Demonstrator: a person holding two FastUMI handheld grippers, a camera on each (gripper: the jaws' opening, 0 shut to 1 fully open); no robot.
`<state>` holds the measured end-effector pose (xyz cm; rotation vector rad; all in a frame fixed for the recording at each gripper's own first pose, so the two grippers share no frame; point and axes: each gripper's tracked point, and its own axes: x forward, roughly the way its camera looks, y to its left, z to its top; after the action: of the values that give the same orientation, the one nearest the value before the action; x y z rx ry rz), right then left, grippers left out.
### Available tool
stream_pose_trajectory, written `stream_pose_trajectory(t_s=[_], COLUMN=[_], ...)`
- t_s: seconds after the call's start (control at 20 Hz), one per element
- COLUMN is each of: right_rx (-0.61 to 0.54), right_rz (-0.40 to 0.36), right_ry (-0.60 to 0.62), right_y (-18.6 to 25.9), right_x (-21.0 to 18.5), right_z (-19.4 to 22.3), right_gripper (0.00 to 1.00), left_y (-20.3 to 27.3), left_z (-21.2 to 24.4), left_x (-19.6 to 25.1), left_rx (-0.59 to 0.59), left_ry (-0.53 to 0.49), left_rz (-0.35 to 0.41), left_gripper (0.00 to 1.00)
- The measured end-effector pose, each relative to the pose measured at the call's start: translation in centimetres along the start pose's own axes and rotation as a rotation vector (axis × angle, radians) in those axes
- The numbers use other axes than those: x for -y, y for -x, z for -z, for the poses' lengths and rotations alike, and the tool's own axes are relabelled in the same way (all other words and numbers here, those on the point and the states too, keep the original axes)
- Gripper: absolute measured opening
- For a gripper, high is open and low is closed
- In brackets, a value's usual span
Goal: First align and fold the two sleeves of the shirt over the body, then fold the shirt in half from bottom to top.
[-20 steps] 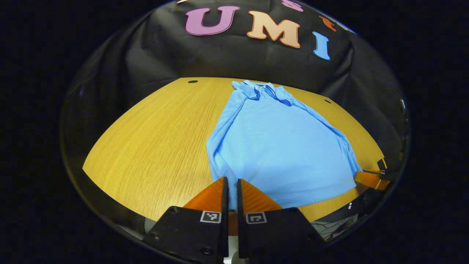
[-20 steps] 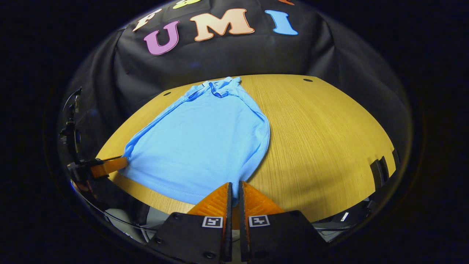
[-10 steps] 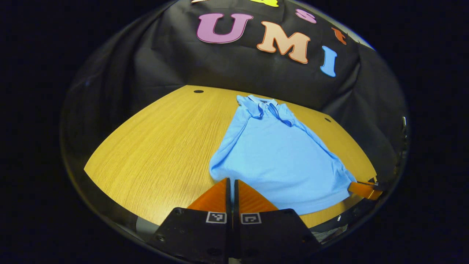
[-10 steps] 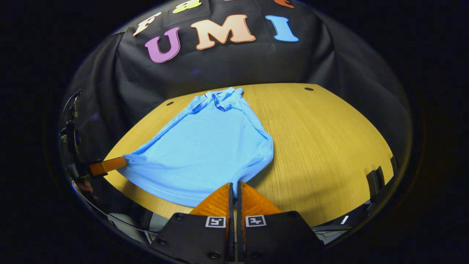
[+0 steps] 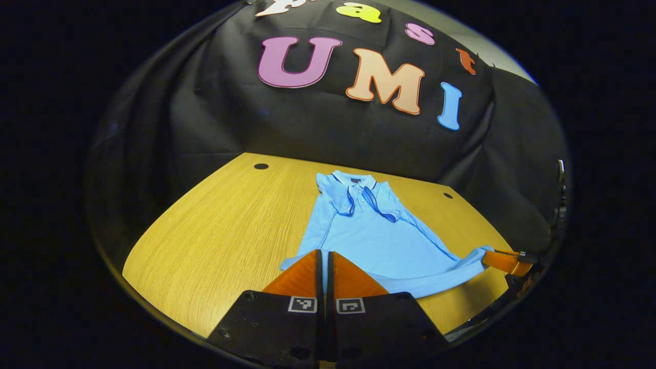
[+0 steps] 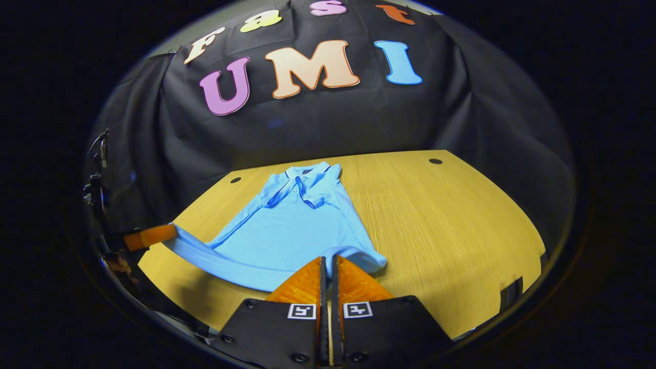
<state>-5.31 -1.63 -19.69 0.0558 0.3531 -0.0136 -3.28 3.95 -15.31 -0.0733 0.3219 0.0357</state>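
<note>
A light blue polo shirt (image 5: pixel 366 230) lies on the wooden table (image 5: pixel 215 241), collar at the far side. Its bottom hem hangs lifted off the table between both grippers. My left gripper (image 5: pixel 322 253) is shut on the hem's left corner. In the left gripper view the right gripper (image 5: pixel 505 260) holds the other corner at the far right. In the right gripper view the shirt (image 6: pixel 287 230) stretches left, my right gripper (image 6: pixel 327 260) is shut on the hem's right corner, and the left gripper (image 6: pixel 154 236) grips the far corner at the left.
The table (image 6: pixel 451 220) has wide bare wood to the right of the shirt in the right gripper view and to the left in the left gripper view. Small round holes (image 5: pixel 261 166) sit near its far corners. Black cloth closes the back.
Both grippers have risen with the hem pinched, lifting the shirt's bottom off the table. The hem now hangs as a raised band and the collar shows farther away.
</note>
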Motion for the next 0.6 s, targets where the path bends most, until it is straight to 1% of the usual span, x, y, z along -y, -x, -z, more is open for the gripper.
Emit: stream_pose_trajectory(t_s=[0.05,0.1,0.15,0.2,0.25,0.4,0.6], right_rx=[0.007,0.016,0.024,0.028,0.032,0.034,0.051], right_rz=[-0.004,-0.007,-0.010,-0.017,-0.022,-0.041,-0.047], right_ry=[0.000,0.001,0.002,0.000,-0.006,-0.022,-0.017], right_y=[-1.0,-2.2,-3.3,-4.5,-5.9,-10.2,-16.2], right_x=[0.0,0.1,0.3,0.5,0.5,1.0,1.7], right_z=[-1.1,-2.2,-3.4,-4.3,-5.4,-8.2,-12.1], right_gripper=[0.02,0.05,0.05,0.02,0.05,0.05,0.05], left_y=[-1.0,-2.3,-3.6,-4.9,-6.2,-9.9,-15.4], left_z=[-1.2,-2.3,-3.2,-3.9,-4.7,-6.9,-9.5], left_x=[0.0,0.1,0.2,0.2,0.4,0.6,0.5], left_rx=[0.015,0.028,0.037,0.041,0.046,0.061,0.073], left_ry=[-0.002,-0.008,-0.012,-0.012,-0.012,0.001,0.012], left_rz=[-0.001,-0.005,-0.010,-0.012,-0.012,-0.022,-0.036], left_gripper=[0.00,0.00,0.00,0.00,0.00,0.00,0.00])
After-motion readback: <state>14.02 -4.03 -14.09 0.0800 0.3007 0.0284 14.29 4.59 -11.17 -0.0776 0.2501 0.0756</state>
